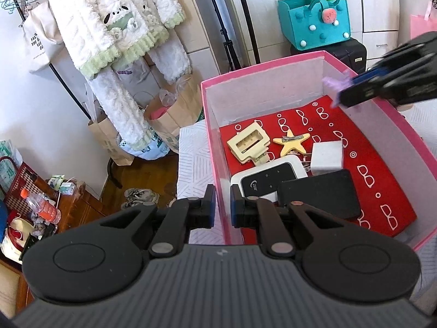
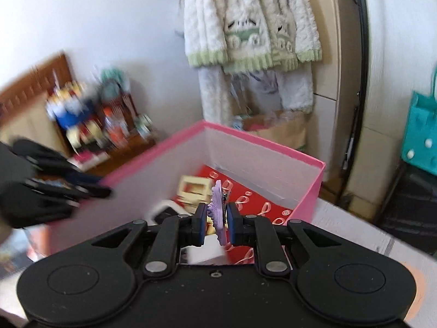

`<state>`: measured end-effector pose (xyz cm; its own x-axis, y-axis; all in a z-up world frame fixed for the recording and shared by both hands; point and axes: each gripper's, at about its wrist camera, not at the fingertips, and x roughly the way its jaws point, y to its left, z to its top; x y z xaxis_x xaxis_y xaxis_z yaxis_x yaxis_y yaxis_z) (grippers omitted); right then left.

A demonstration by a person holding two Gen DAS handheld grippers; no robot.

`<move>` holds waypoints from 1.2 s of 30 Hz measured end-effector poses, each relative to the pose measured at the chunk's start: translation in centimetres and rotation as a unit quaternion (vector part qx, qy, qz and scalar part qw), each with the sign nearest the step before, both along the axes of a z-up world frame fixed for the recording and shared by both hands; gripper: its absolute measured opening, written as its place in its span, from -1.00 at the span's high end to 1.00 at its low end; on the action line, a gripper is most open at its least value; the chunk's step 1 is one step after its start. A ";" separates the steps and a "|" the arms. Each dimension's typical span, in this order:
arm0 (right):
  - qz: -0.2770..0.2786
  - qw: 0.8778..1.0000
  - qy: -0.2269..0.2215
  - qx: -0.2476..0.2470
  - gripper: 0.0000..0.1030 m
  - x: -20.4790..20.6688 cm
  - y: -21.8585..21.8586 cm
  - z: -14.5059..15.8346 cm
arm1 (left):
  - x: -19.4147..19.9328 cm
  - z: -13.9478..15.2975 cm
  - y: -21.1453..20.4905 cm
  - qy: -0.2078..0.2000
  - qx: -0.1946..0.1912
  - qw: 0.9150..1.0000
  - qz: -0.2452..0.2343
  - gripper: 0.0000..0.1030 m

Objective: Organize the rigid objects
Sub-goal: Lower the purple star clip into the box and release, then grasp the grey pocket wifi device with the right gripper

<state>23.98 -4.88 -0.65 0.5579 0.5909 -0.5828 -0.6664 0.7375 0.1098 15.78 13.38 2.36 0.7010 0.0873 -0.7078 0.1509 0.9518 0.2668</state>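
- Jaws of the left gripper [image 1: 221,205] are pinched onto the near wall of the pink box [image 1: 215,164], one finger outside and one inside
- Jaws of the right gripper [image 2: 215,225] stand narrow, clamped on a purple hair clip [image 2: 217,213] held edge-on between the blue pads [image 2: 229,225]; the clip sticks up past the fingertips
- From the left wrist view, right gripper [image 1: 352,91] comes in from the right edge, blurred, with the purple hair clip [image 1: 334,86] at its tip above the box's far right corner, not touching the wall
- Pink box sits on a white patterned counter [image 1: 191,164]; inside walls white, floor covered by a red card with white glasses pattern [image 1: 382,169]
- In the box, on the red card: cream claw clip [image 1: 250,145] at the back left, yellow star clip [image 1: 291,143] just beside it on the right, white cube charger [image 1: 326,155] right of the star
- Nearer the left gripper: white device with black touch panel [image 1: 270,177], and a flat black slab [image 1: 322,195] overlapping its right side and touching the charger's front
- Right wrist view is motion-blurred; pink box [image 2: 311,191] lies ahead below the clip, left gripper [image 2: 62,188] shows as a dark smear at the box's left wall
- Background: fluffy white and green robe [image 1: 114,27] on a rack, teal felt bag [image 1: 314,24] on a black case, paper bags [image 1: 174,114] on the wood floor, cluttered wooden side table [image 1: 41,205] at the left
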 end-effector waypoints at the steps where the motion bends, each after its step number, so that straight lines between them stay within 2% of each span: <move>1: -0.001 1.000 0.003 -0.009 0.63 0.6 0.4 -0.2 | 0.0 0.0 0.0 -0.001 0.001 1.000 0.000 0.81; 6: -0.009 0.999 0.013 -0.036 0.63 2.1 1.2 -1.3 | -0.1 -0.1 0.0 0.000 -0.003 1.000 0.000 0.81; 8: -0.017 0.999 0.011 -0.027 0.59 2.1 0.9 -1.3 | 0.0 -0.1 0.0 0.001 -0.003 1.000 0.000 0.81; 10: -0.024 1.000 0.014 -0.002 0.38 2.1 0.2 -1.0 | 0.0 -0.1 0.1 0.001 -0.003 1.000 0.000 0.81; 13: -0.033 0.999 0.015 0.032 0.38 1.6 -1.5 -0.3 | 0.0 0.0 0.3 0.004 -0.015 1.000 0.001 0.81; 17: -0.050 0.997 -0.008 0.050 0.37 0.0 -3.6 0.8 | 0.1 0.0 0.4 0.005 -0.021 1.000 0.002 0.81; 23: -0.084 0.995 -0.025 0.048 0.34 -2.6 -8.1 1.5 | 0.1 0.1 0.5 0.006 -0.021 1.000 0.002 0.81; 28: -0.097 0.995 -0.010 0.012 0.31 -4.1 -10.6 -0.7 | 0.1 0.0 0.5 0.005 -0.021 1.000 0.002 0.81; 33: -0.062 0.998 0.013 -0.031 0.17 -5.6 -10.6 -4.2 | 0.1 0.1 0.5 0.006 -0.021 1.000 0.004 0.81; 36: -0.043 0.998 0.017 -0.050 -0.05 -6.1 -9.8 -6.1 | 0.1 0.1 0.6 0.006 -0.021 1.000 0.006 0.81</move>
